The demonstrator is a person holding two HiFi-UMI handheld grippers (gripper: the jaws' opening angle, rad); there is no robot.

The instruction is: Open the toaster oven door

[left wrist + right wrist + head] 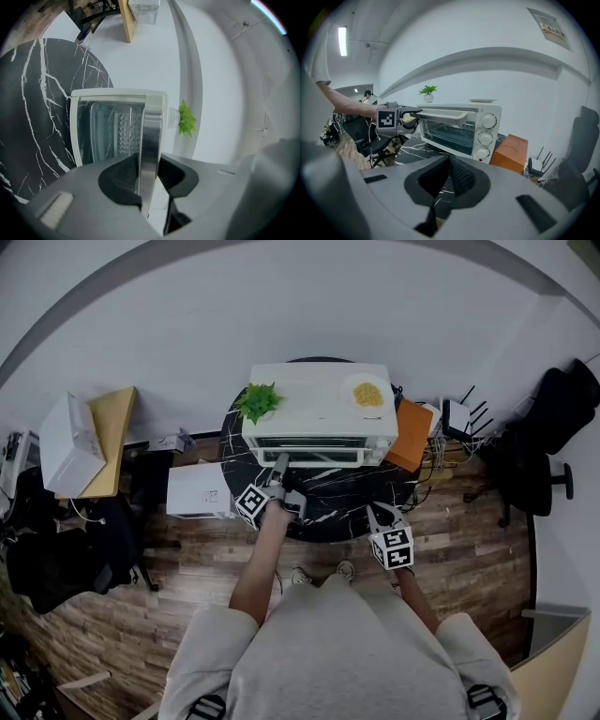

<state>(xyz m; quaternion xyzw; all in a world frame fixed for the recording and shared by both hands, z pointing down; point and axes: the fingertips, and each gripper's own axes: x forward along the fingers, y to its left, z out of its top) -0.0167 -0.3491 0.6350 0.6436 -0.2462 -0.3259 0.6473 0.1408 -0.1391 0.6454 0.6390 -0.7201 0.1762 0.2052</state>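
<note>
The tongs are gripping the shiny metal handle of the toaster oven. The two dark pads are pressing on it from both sides. Behind the handle, the glass door is letting a wire rack show through. The oven is standing on a black marble table. A small green plant is sitting at the oven's top edge, in front of a white wall.

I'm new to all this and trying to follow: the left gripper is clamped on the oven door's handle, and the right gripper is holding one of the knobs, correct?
Not quite. The right gripper holds nothing: the right gripper view shows its jaws together, well short of the knobs. The left gripper is indeed clamped on the door handle.
</note>
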